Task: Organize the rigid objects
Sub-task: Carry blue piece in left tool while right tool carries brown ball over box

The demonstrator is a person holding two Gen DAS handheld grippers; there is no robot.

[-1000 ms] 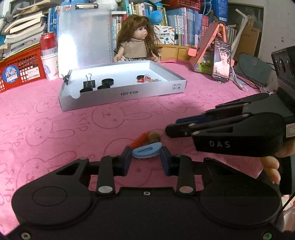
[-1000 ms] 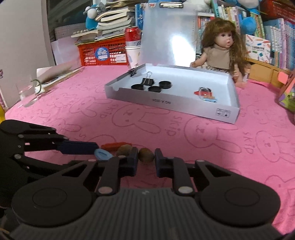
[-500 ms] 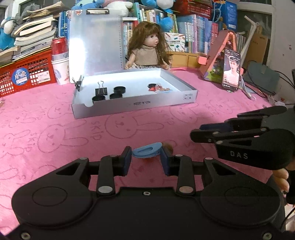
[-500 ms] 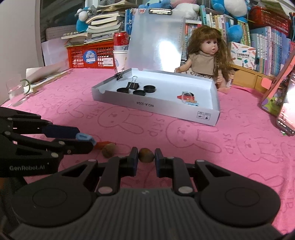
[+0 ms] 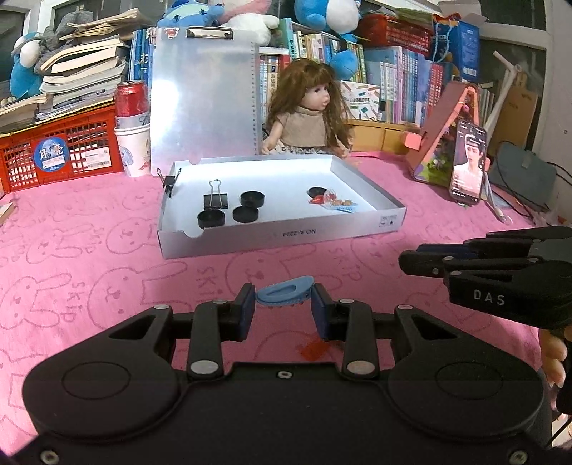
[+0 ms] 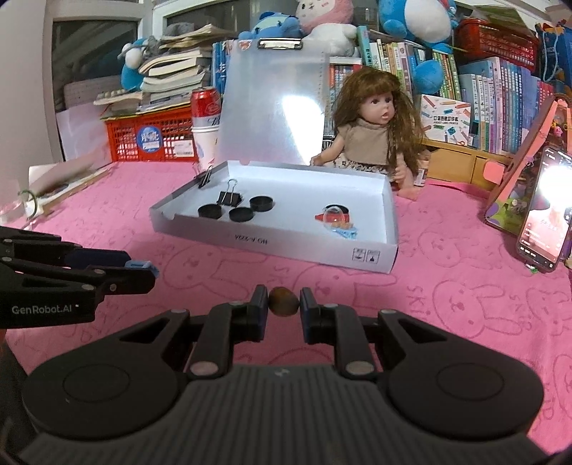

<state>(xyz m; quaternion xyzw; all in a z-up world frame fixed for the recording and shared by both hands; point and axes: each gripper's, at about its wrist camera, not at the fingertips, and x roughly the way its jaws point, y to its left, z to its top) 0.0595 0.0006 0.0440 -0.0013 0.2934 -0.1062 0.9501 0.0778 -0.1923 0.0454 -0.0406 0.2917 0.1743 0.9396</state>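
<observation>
With left hand-held gripper (image 5: pixel 283 310) clamped on blue clip (image 5: pixel 284 294), right hand-held gripper (image 6: pixel 284 309) clamped on brown nut (image 6: pixel 284 306), both above bench (image 6: pixel 464 304): carry step. Next: reach over white tray (image 6: pixel 391 229), release inside.

A lived-in home study or child's room, shown by a desk (image 5: pixel 71 250) covered in pink bunny-print cloth, shelves packed with books (image 5: pixel 400 86), plush toys (image 6: pixel 411 21) perched above, a doll (image 6: pixel 371 128) seated behind, a red crate (image 5: pixel 60 150) under stacked books
</observation>
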